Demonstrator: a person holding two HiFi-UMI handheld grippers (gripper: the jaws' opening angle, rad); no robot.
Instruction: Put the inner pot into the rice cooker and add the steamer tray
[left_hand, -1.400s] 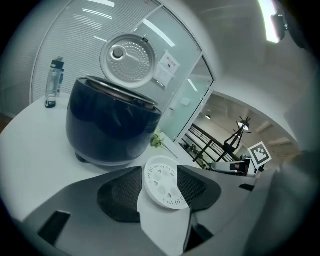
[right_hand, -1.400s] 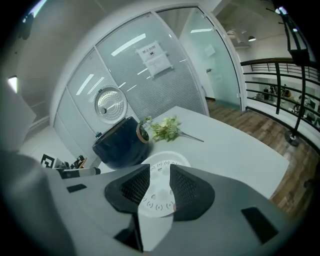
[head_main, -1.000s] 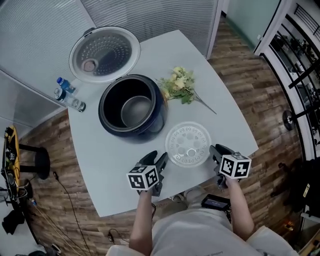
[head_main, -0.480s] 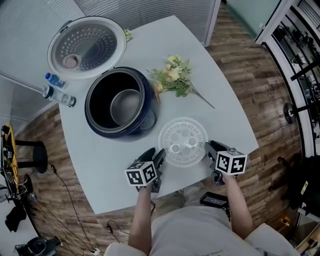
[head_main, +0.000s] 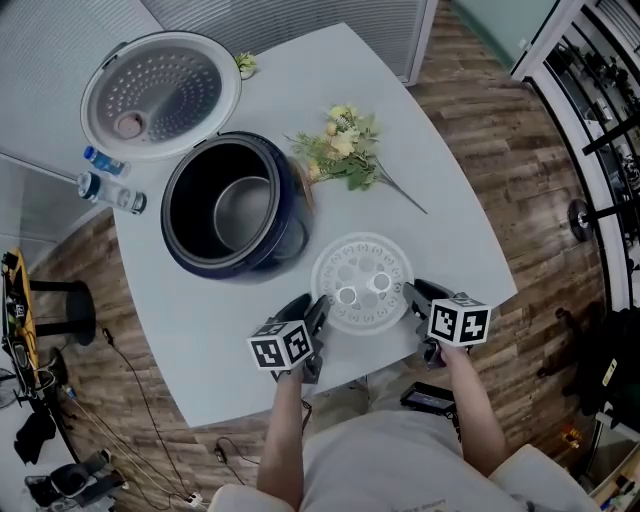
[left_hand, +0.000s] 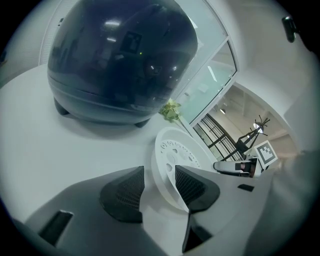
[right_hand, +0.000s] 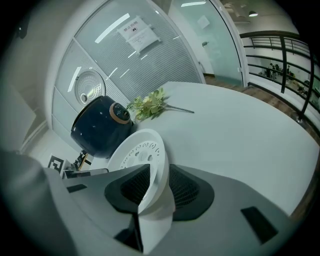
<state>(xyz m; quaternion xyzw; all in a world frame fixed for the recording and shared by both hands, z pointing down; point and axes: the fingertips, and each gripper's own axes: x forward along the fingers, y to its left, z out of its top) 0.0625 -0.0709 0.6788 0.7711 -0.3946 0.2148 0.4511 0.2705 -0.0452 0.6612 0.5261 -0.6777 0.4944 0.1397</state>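
Observation:
The white perforated steamer tray (head_main: 362, 283) lies flat on the table in front of the open dark-blue rice cooker (head_main: 290, 238). The metal inner pot (head_main: 245, 210) sits inside the cooker, whose lid (head_main: 160, 92) is swung back. My left gripper (head_main: 312, 313) straddles the tray's left rim (left_hand: 165, 150). Its jaws are closing; the outer pad still stands off the rim. My right gripper (head_main: 412, 294) is shut on the tray's right rim (right_hand: 150, 165), pads on both sides of it. The cooker (left_hand: 120, 65) looms just beyond the left gripper (left_hand: 157, 182).
A bunch of artificial flowers (head_main: 340, 150) lies behind the tray, to the right of the cooker. Two water bottles (head_main: 105, 187) lie at the table's left edge. The grey table (head_main: 450, 230) ends just behind both grippers, with wooden floor below.
Both grippers have sunk and closed in on the tray, from just off its sides to astride its rim. The tray and cooker have not moved on the table.

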